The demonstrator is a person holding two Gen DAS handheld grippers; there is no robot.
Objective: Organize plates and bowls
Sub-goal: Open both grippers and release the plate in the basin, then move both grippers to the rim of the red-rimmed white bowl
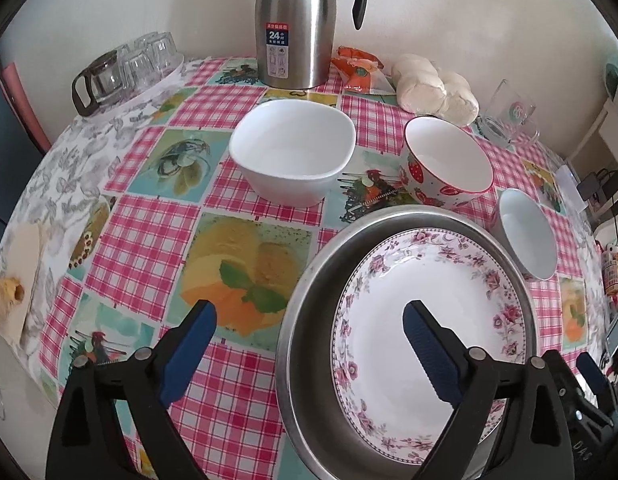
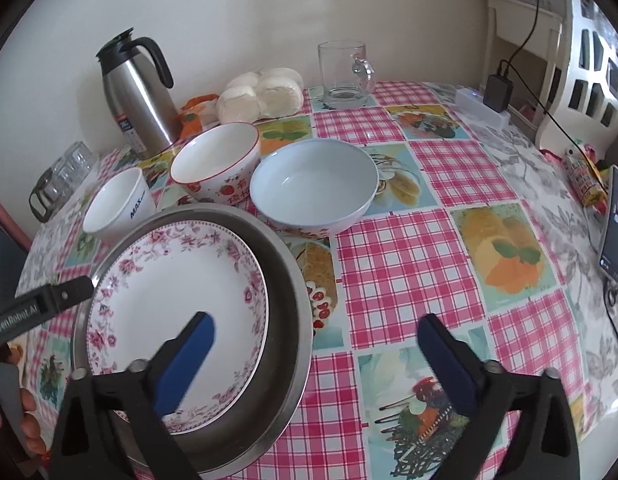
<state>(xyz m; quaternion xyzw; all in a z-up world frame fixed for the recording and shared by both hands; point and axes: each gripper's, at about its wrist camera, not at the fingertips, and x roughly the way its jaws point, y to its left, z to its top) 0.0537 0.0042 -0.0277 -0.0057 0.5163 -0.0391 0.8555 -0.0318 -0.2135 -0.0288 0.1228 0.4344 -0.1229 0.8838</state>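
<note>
Checked pink cloth covers the desk (image 1: 237, 392). Near, a floral plate (image 1: 425, 320) sits inside a steel pan (image 1: 309, 340); three bowls stand just beyond. Left tool (image 1: 309, 354) and right tool (image 2: 319, 354) both gape wide, empty. Risk — closing straddled over the pan's rim could tip pan and plate, or nudge the blue bowl (image 2: 313, 186).

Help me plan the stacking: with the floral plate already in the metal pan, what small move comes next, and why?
Probably reach the open right gripper toward the pale blue bowl: it stands loose nearest that gripper, both grippers hold nothing, and the floral plate already rests in the metal pan.
</note>
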